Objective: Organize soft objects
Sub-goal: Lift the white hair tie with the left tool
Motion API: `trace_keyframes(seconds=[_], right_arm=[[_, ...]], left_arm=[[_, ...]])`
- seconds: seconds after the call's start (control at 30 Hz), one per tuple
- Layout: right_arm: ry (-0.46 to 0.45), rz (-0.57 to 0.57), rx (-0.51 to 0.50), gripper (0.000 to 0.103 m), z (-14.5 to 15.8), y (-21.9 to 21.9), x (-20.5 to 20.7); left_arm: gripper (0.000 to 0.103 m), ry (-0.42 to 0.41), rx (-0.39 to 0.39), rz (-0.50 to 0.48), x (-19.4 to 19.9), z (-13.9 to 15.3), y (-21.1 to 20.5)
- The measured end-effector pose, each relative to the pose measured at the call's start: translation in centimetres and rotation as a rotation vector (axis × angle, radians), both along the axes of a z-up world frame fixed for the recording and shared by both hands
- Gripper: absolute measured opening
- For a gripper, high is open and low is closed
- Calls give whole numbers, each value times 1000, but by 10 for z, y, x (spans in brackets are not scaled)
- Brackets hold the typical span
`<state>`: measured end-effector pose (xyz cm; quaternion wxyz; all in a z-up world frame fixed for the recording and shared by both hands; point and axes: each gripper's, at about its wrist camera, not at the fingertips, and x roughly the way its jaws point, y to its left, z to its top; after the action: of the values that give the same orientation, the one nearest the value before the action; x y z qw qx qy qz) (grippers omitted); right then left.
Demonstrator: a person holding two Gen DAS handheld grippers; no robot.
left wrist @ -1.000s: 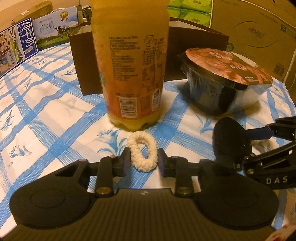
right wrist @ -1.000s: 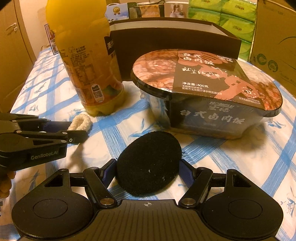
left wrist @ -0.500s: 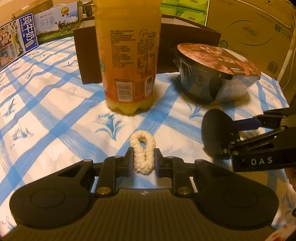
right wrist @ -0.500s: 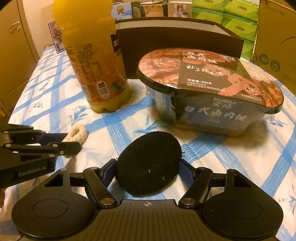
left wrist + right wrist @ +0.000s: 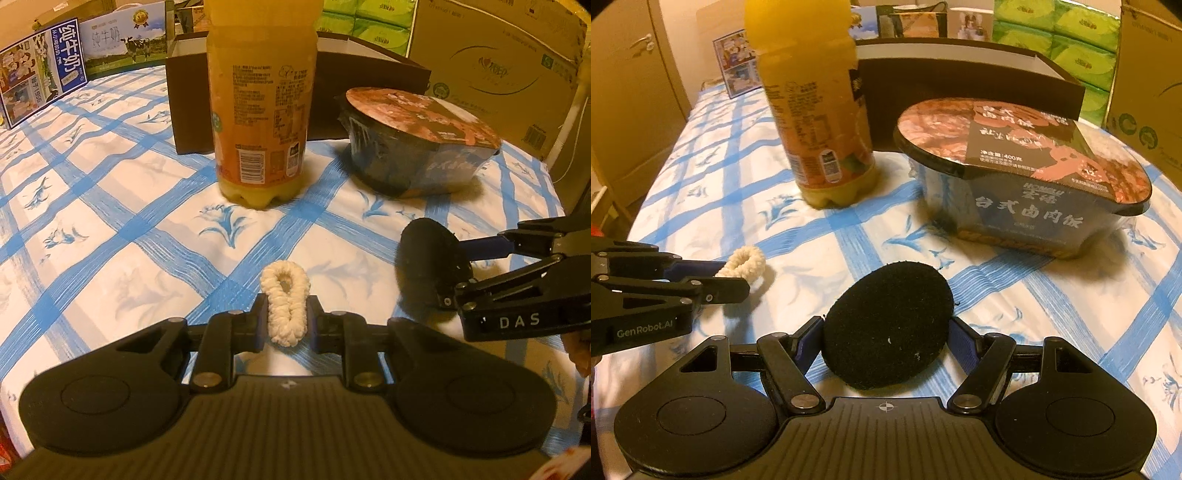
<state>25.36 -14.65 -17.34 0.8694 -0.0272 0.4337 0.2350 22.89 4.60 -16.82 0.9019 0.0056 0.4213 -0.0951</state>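
A: How will the cream scrunchie [image 5: 284,306] handle?

B: Light and squashy; it flattens between the left gripper [image 5: 286,317] pads, pinched across its middle, above the checked cloth [image 5: 110,221].

A: And the black pad [image 5: 886,328]?

B: Soft foam, clamped edge to edge by the right gripper [image 5: 886,339], near the rice bowl [image 5: 1027,184]

Each camera sits just behind its own gripper, angled down over the checked cloth [image 5: 110,236] – close range. Both face the juice bottle [image 5: 260,110]: the left view straight on, the right view from its right. Shared – bottle, food bowl [image 5: 1027,177], dark box [image 5: 960,85].
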Motion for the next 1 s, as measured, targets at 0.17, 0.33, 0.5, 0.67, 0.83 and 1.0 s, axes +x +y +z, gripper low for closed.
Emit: trace_keyframes(seconds=[0.17, 0.33, 0.5, 0.67, 0.83, 1.0], right_arm=[[-14, 19, 8, 72, 10, 0, -9], [-32, 34, 19, 72, 21, -1, -17], [-57, 56, 34, 72, 35, -1, -25], [-80, 78, 48, 72, 50, -3, -31], [-105, 91, 67, 72, 65, -5, -32], [-129, 98, 87, 72, 78, -8, -25]], left_arm=[[19, -8, -5, 5, -10, 9, 0], [19, -21, -4, 16, -20, 18, 2], [19, -40, 7, 19, -27, 28, 5], [19, -64, 22, 22, -32, 41, 11], [19, -90, 39, 28, -34, 54, 17], [19, -118, 53, 34, -31, 67, 23]])
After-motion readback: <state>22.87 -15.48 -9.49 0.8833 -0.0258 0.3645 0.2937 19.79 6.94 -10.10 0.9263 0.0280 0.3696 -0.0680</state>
